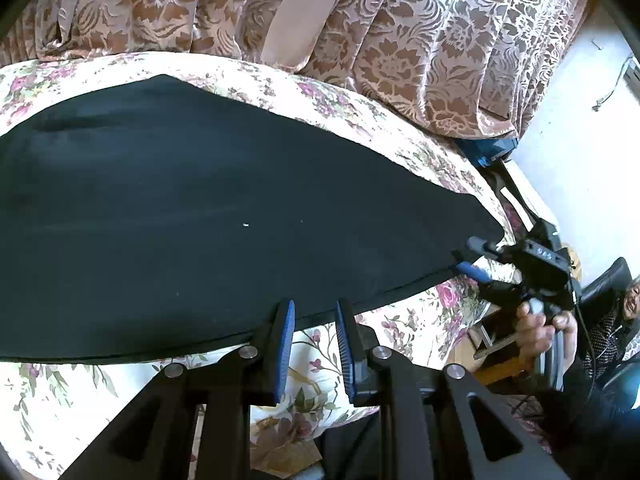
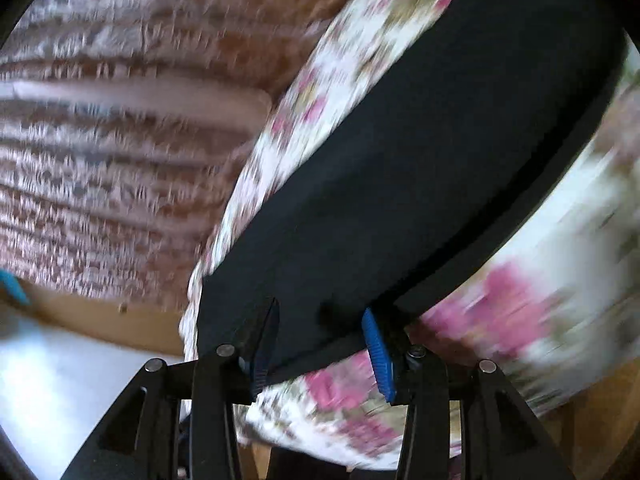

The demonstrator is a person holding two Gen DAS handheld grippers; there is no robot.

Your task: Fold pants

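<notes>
Black pants lie flat on the floral bed, apparently halved lengthwise; both hand-held grippers, left and right, spread at its edges, cross-folds pending.

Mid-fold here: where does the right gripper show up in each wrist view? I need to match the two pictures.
Left wrist view: the right gripper sits at the right edge, mid-height, at the narrow end of the black pants, with the person's hand behind it.
Right wrist view: its own blue-padded fingers rise from the bottom centre, open, straddling that pants end.
Shared landmark: the floral bedspread under the pants.
</notes>
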